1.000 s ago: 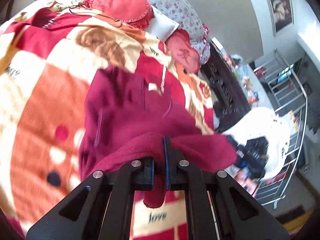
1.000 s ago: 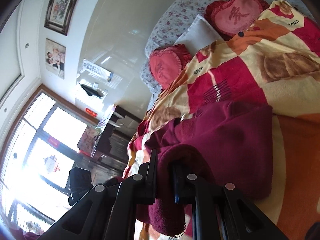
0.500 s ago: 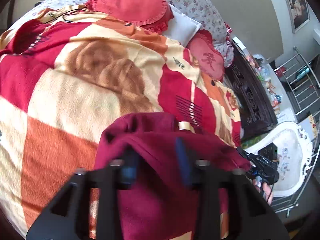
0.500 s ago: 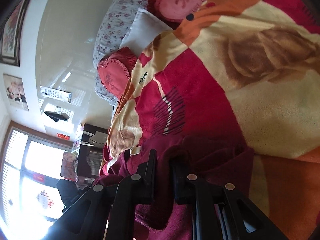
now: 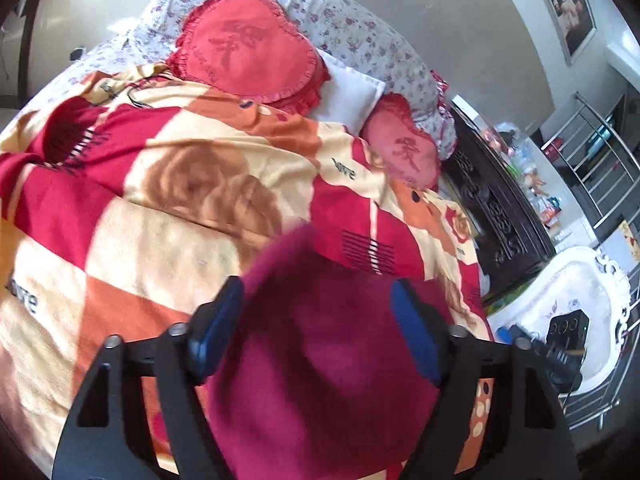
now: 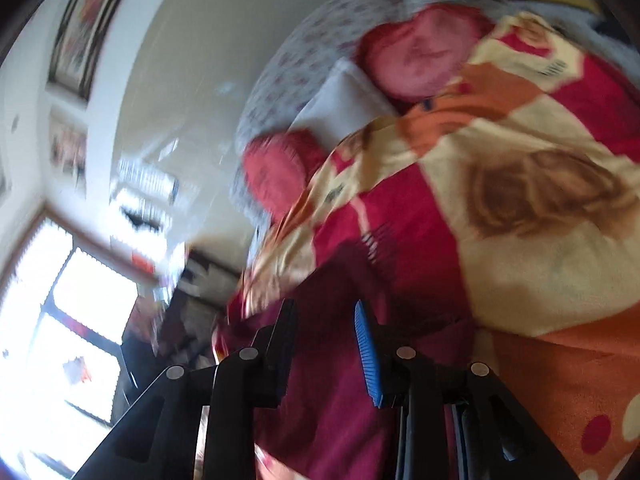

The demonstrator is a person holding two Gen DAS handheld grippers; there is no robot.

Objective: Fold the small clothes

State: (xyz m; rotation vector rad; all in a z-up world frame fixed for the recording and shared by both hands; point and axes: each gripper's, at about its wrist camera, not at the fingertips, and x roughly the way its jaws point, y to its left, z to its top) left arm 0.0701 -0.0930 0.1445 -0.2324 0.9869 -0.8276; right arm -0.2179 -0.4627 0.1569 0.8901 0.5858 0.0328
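Opening both: left gripper [image 5: 318, 316] wide, right gripper [image 6: 326, 344] partway; maroon garment [image 5: 320, 380] lying near betw. fingers, ungripped, on blanket [image 5: 168, 216].

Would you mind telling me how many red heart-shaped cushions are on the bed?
2. The large heart cushion leans on the floral pillows at the head of the bed; the small heart cushion lies at the bed's edge beside the dark cabinet. None seems hidden.

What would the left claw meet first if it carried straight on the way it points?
Most likely the maroon garment, which lies between the opening fingers of the left claw; past it comes the patterned blanket. Depth is unclear.
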